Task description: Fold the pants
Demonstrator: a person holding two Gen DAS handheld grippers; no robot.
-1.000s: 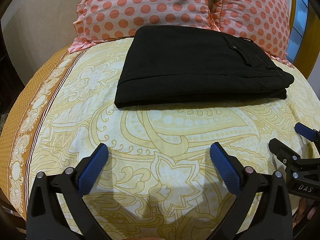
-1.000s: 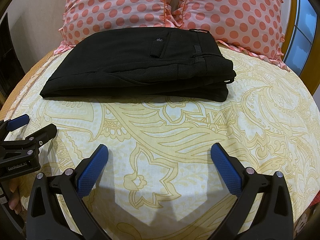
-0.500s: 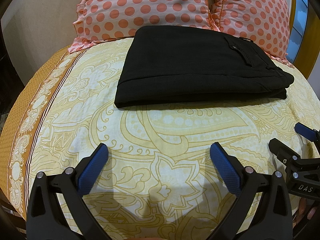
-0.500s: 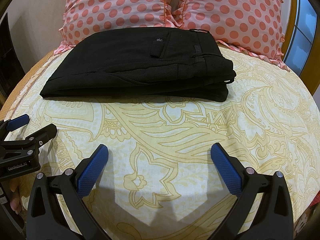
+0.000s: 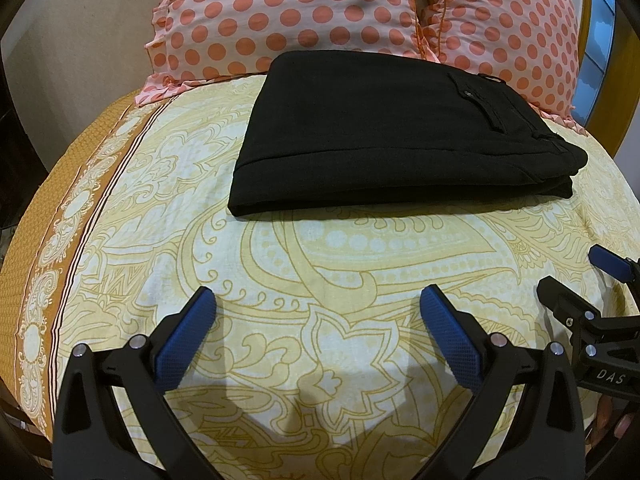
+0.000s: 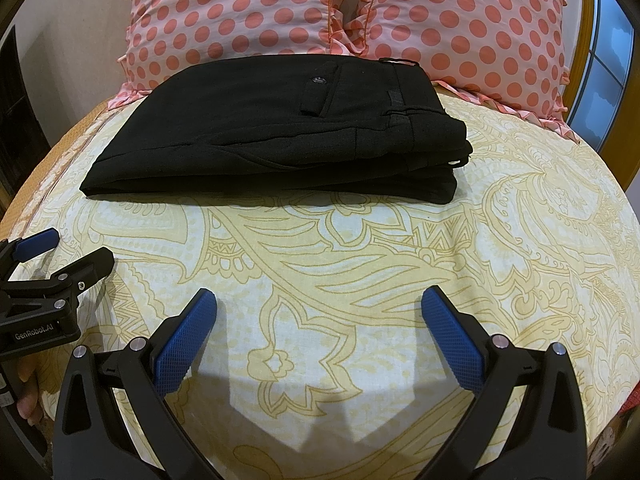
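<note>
Black pants (image 5: pixel 396 136) (image 6: pixel 280 136) lie folded into a flat rectangle on the yellow patterned bedsheet (image 5: pixel 312 264), waistband and back pocket to the right. My left gripper (image 5: pixel 318 308) hovers open well short of the pants' near edge, nothing between its blue pads. The right gripper (image 6: pixel 319 308) is also open and empty, at the same distance from the pants. Each gripper shows at the edge of the other's view: the right one (image 5: pixel 576 280) at the right side, the left one (image 6: pixel 68 252) at the left side.
Two pink pillows with orange dots (image 5: pixel 288 16) (image 6: pixel 460 20) lean behind the pants at the head of the bed. An orange border (image 5: pixel 36 256) runs down the sheet's left side. A wooden frame and window (image 6: pixel 604 68) stand at the right.
</note>
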